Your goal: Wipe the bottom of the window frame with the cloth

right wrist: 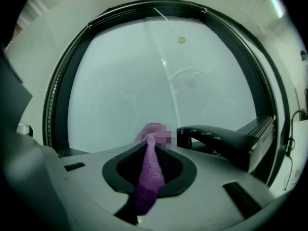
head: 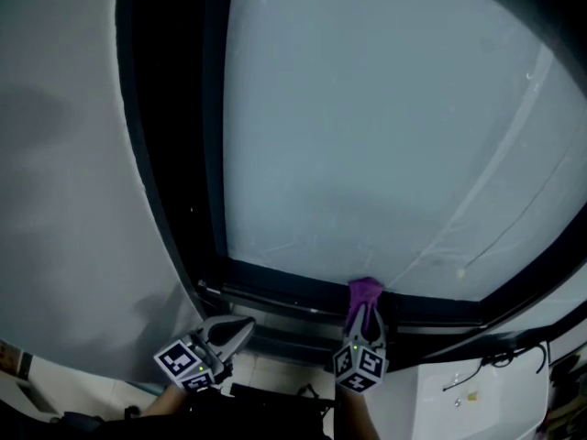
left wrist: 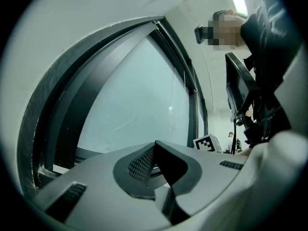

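Purple cloth: pinched as a narrow strip, its bunched free end poking out past the jaw tips; it sits against the bottom rail at 6 o'clock of the glass pane.
Right gripper: jaws clamped tight on the cloth, tips pointing up at the rail.
Left gripper: jaws pressed together with nothing between them; in the head view it hangs at 8 o'clock of the cloth, apart from the frame.
Bottom of window frame: dark stepped rail, cloth touching near its middle; the wipe looks barely begun.
Risk, bare jaws: only a small tuft leads, so a hard push could bring the jaw tips onto the rail or glass.
Risk, snag: a dark handle-like bar lies at 3 o'clock of the cloth; a rightward sweep could catch on it and tug the cloth loose.
Writing: none readable; only square markers on the gripper cubes.
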Available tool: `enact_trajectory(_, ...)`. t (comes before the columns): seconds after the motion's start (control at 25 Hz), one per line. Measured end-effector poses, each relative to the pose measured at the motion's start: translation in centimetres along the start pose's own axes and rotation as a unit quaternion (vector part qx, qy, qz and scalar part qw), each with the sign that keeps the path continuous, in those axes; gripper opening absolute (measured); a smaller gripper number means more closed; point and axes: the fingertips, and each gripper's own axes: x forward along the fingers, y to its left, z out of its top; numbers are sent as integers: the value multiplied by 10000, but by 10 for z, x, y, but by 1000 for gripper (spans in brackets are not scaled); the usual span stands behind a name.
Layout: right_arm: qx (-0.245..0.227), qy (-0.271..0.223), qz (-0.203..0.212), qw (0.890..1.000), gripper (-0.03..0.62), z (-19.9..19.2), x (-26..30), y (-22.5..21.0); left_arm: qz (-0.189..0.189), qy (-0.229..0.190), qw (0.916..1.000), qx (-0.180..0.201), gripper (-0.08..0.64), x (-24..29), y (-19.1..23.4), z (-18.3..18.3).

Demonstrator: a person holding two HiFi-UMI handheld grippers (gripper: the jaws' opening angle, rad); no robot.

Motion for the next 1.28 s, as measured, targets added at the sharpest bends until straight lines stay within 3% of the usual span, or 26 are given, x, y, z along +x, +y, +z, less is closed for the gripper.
enact_trajectory(0.36, 230, -231, -408, 9986, 60, -1, -9, -26, -50, 81, 10000, -26, -3, 2, 2, -4)
enact_trajectory(0.64, -178, -129, -469, 9987, 60, -7, -16, -40, -129, 99, 9999, -46, -3, 14, -10, -6)
enact_trajectory(0.8, -1144, -84, -400, 9926, 60, -10, -19, -48, -204, 171, 9996, -90, -3, 20, -19, -12)
enact_trajectory(1.0, -2661, -213, -159, 9636, 60, -7, -19, -51, -183, 111, 9997, -142, -3, 24, -27, -15)
enact_trajectory(1.2, -2987, -332, 33, 9538, 60, -5, -18, -57, 124, 79, 9999, 39, -3, 21, -28, -11)
enact_trajectory(1.28, -3281, -388, 138, 9437, 60, -2, -20, -58, 239, 93, 9996, 87, -3, 24, -32, -12)
